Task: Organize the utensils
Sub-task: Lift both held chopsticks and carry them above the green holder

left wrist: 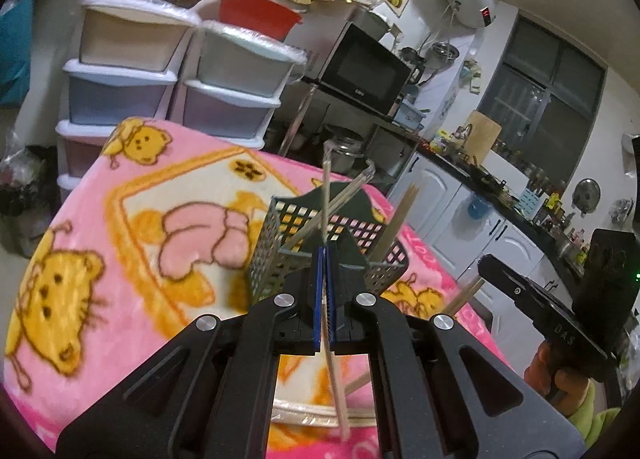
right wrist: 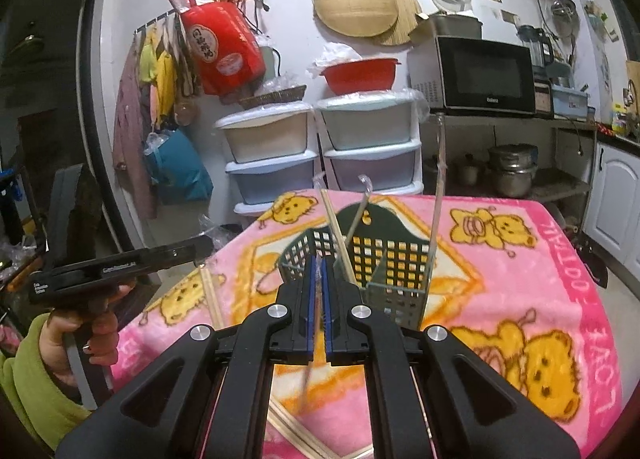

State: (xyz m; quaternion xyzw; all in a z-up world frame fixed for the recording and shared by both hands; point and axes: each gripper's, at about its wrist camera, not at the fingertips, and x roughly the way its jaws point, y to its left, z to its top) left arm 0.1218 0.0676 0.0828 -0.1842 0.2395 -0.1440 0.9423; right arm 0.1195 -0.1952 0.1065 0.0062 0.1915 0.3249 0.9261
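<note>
A dark green mesh utensil basket [left wrist: 276,247] stands on a pink cartoon blanket [left wrist: 100,259]; it also shows in the right wrist view [right wrist: 384,259]. Wrapped chopsticks [left wrist: 400,215] lean in it. My left gripper [left wrist: 324,259] is shut on a plastic-wrapped chopstick [left wrist: 326,195] held just in front of the basket. My right gripper [right wrist: 319,271] is shut on another wrapped chopstick [right wrist: 310,375], right before the basket's near rim. More chopsticks [right wrist: 210,299] lie on the blanket. The other hand-held gripper body [left wrist: 540,299] shows at the right.
Stacked plastic drawers [right wrist: 320,147] stand behind the table. A microwave [right wrist: 484,75] sits on a shelf at the right, with pots [right wrist: 512,171] below. Kitchen counter and cabinets [left wrist: 460,195] run along the right. Bags [right wrist: 216,43] hang on the wall.
</note>
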